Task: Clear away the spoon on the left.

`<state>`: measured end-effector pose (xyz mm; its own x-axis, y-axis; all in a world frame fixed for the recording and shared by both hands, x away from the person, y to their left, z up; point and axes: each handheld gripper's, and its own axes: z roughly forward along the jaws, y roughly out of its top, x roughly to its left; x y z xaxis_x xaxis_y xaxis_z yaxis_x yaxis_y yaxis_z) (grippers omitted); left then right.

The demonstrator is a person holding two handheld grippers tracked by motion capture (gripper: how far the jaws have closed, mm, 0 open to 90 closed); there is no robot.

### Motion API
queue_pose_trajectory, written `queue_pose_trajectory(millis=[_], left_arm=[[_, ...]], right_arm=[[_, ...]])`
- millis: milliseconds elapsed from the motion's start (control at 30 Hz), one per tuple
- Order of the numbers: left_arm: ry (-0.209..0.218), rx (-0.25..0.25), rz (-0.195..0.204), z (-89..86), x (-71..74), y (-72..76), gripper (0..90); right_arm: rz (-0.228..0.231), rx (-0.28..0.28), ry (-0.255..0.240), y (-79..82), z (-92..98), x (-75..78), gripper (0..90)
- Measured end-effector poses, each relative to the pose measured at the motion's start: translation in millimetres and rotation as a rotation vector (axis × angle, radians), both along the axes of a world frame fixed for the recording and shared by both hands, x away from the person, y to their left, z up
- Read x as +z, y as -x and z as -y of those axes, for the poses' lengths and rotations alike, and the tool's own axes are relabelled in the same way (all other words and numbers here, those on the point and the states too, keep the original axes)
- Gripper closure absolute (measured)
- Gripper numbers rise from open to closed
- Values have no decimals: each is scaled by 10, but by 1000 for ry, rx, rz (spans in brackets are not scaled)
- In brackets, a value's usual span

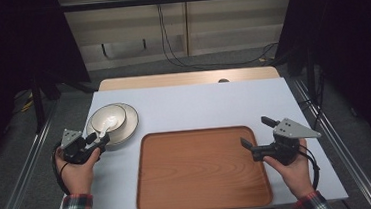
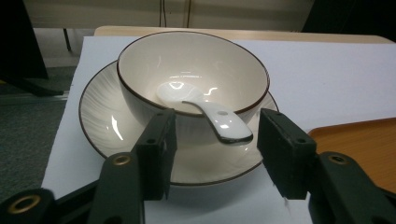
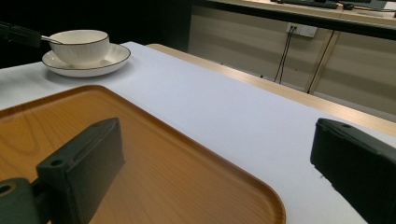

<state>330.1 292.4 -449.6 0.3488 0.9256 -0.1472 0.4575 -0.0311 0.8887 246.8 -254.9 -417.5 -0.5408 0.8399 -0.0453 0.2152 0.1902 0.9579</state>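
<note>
On the table: 1 bowl (image 1: 108,117), 1 plate (image 1: 129,123), 1 spoon (image 2: 205,112), 1 tray (image 1: 201,169).

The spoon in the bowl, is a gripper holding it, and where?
Not yet. The left gripper is open, its jaws either side of the spoon handle without pinching it. The right gripper is open, holding nothing.

A white-topped rectangular table (image 1: 198,103) with a light wooden far edge stands on grey carpet floor (image 1: 21,147). At twelve o'clock, a beige panelled wall (image 1: 132,23) carries dangling black cables (image 1: 169,45). Dark black curtains (image 1: 348,31) close nine and three o'clock.
</note>
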Motion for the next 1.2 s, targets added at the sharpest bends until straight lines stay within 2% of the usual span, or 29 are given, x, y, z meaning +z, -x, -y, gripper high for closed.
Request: queue_pose_trajectory(millis=[100,400,433,467,633,700,733,833,900,1033,1200], left_arm=[[27,-1,-5,-6,-25,-15,521],[22,8,9,-15,-44,-30,636],[35,3,10,-10,-49,-31,674],[30,8,12,-7,-47,-30,682],[61,10,8,-29,-45,-27,752],[60,23,11,-30,-42,-23,772],[81,16,13,-34,-39,-26,785],[85,16,18,-32,-22,-18,837],[81,24,20,-38,-11,-22,842],[105,26,26,-53,2,-32,851],[95,25,42,-68,69,-34,854]], right_arm=[[0,3,0,1,0,2,22],[-4,4,6,0,-3,-3,22],[-3,-1,5,1,-4,-3,22],[-3,-1,6,1,-3,-3,22],[-7,2,6,7,-6,-4,22],[-5,4,7,7,-6,-5,22],[-5,0,10,9,-6,-4,22],[-8,2,3,9,0,-4,22],[-8,5,1,9,4,-4,22],[-9,9,2,9,4,-7,22],[-11,4,0,5,13,-9,22]])
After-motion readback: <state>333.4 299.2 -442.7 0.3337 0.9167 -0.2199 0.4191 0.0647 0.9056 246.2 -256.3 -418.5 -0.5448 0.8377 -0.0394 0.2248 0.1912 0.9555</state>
